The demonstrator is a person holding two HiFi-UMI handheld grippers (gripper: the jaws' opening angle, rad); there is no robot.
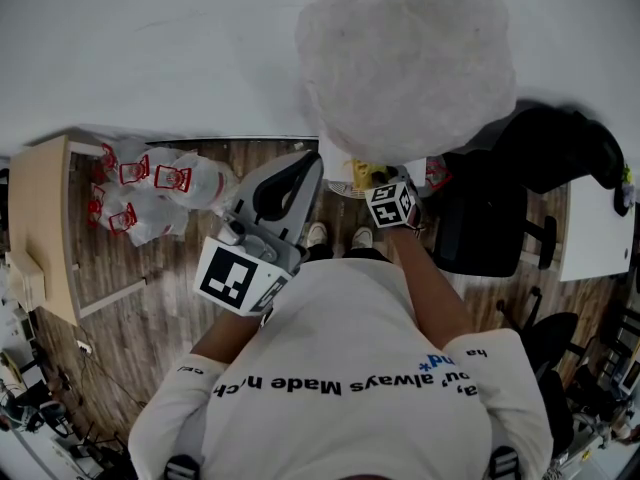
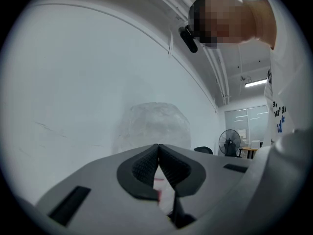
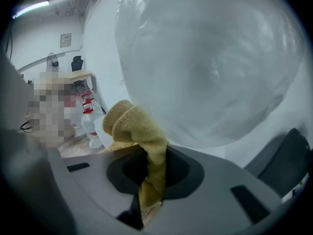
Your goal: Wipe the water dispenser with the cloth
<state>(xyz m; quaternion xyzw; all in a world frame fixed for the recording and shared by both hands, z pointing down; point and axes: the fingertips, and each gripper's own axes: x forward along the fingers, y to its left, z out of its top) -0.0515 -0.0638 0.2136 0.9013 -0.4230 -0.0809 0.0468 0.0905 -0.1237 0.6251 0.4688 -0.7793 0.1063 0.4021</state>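
The water dispenser's big clear bottle (image 1: 400,58) fills the top middle of the head view, and the body below it is hidden. My right gripper (image 3: 154,153) is shut on a yellow cloth (image 3: 134,126), which bunches up just under the bottle (image 3: 205,62). In the head view the cloth (image 1: 365,175) shows beside the right gripper's marker cube (image 1: 392,203), at the bottle's lower edge. My left gripper (image 2: 159,147) is shut with nothing in it. It is held left of the dispenser (image 1: 290,183) and points up toward the bottle (image 2: 154,126) and the white wall.
Packs of small water bottles (image 1: 150,193) lie on the wooden floor at left, beside a light wooden desk (image 1: 40,228). A black office chair (image 1: 500,208) stands right of the dispenser, and a white table (image 1: 595,228) beyond it. A floor fan (image 2: 229,142) stands far off.
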